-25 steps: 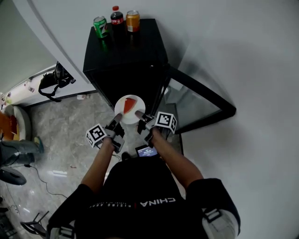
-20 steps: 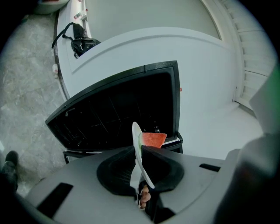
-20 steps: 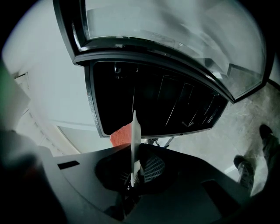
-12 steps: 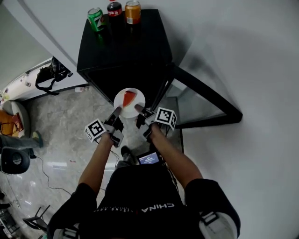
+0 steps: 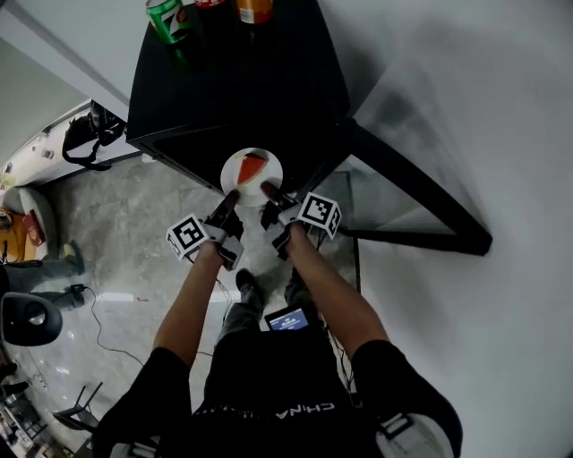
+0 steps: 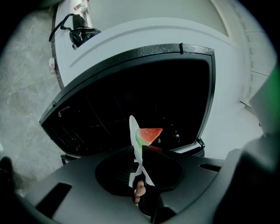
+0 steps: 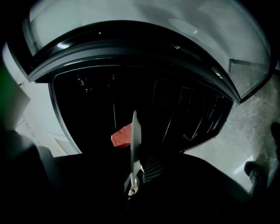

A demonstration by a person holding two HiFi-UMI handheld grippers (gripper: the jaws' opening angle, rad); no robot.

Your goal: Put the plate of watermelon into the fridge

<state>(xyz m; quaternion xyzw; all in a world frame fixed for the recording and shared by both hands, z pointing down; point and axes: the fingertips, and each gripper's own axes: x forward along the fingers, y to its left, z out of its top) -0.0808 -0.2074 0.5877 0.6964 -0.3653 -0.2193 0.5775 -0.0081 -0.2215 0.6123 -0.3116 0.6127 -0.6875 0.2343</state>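
The left hand-held gripper [image 5: 231, 199] and the right hand-held gripper [image 5: 267, 190] are side by side in front of the person, each clamped on the near rim of the white plate [image 5: 235, 170]. The plate is held up between them and seen edge-on between each pair of jaws. A red wedge of watermelon [image 5: 252, 168] lies on it. Just beyond is the dark open front of the black fridge [image 5: 242, 89], its door [image 5: 421, 201] swung out to the right. Farther back, a green can [image 5: 166, 16] and an orange can [image 5: 255, 9] stand on the fridge's top.
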